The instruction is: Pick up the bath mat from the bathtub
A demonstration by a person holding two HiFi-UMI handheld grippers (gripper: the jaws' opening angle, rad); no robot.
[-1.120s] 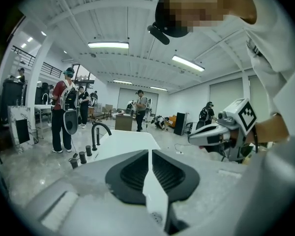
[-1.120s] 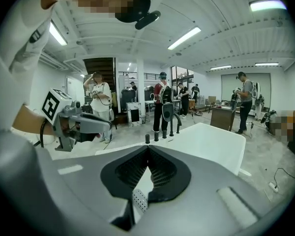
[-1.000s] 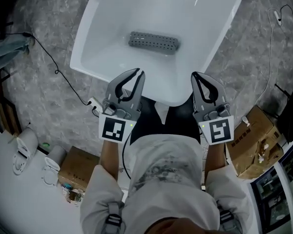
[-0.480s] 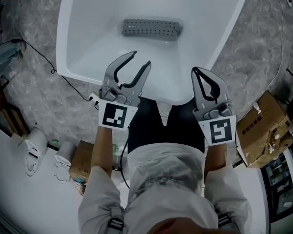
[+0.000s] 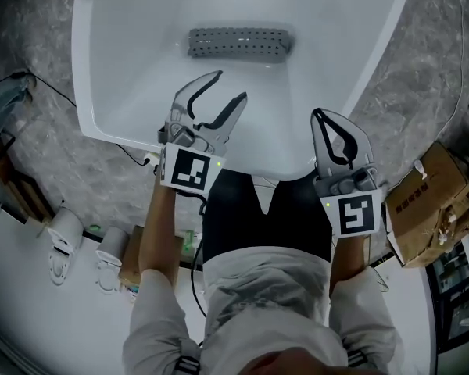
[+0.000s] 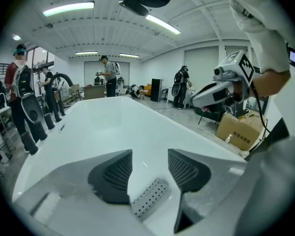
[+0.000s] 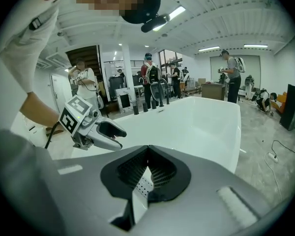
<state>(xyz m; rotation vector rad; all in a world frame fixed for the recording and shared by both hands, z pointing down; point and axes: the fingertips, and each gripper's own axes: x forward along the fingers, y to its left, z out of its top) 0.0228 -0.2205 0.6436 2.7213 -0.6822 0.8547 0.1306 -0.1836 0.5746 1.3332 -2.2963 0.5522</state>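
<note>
Right tongs [image 5: 320,117] are pinched shut with nothing in them, tips just at the near curved rim of the bathtub [image 5: 117,123]. Left tongs [image 5: 230,85] are past that rim and over the basin. Their jaws are opening, about half wide, and gripping nothing. There's loads of room in there, just bare white tub bottom on every side. The bath mat [image 5: 238,42] is a grey strip full of holes, lying crosswise on the tub floor. It sits ahead of the left tongs, lined up with the gap between the jaws but clear of them, and further off from the right pair. Outside the tub there's grey stone floor [image 5: 422,76], with a cardboard box [image 5: 426,201] off to the right.
</note>
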